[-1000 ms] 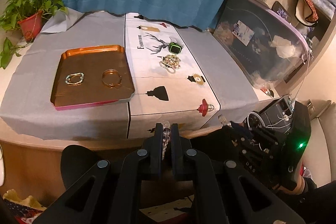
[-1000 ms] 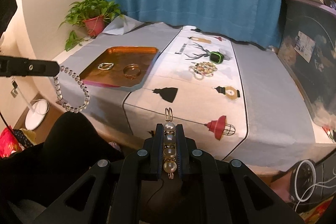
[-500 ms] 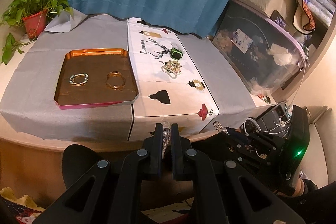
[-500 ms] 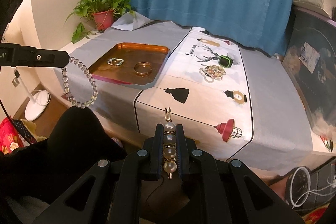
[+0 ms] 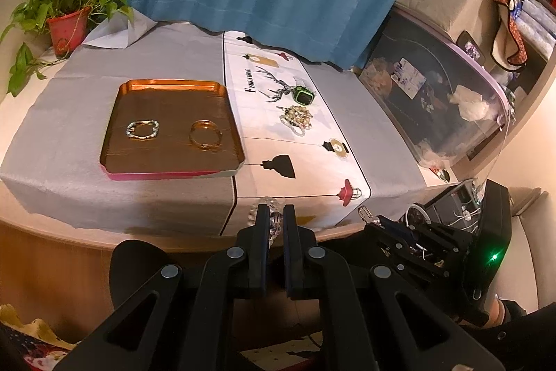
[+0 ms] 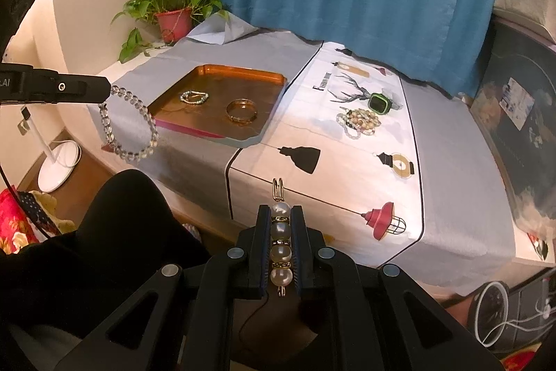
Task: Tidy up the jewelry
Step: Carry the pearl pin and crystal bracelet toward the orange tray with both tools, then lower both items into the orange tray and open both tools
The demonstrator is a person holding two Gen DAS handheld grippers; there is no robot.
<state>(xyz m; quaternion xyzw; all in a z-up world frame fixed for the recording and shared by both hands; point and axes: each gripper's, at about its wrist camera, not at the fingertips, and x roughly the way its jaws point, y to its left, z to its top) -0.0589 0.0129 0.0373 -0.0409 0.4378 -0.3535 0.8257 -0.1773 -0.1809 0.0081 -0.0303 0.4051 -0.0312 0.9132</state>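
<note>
Clear crystal bracelet (image 6: 128, 124) hung clamped in my left tool (image 5: 275, 217); my right tool (image 6: 280, 218) pinched a pearl clip (image 6: 280, 242), both short of the counter (image 6: 451, 197), copper tray (image 6: 222, 77) at eleven o'clock.

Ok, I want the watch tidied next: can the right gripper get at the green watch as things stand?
Probably not yet. The path over the cloth to the green watch looks free, but the right gripper is shut on a pearl clip, so it would need to set that down first.
</note>
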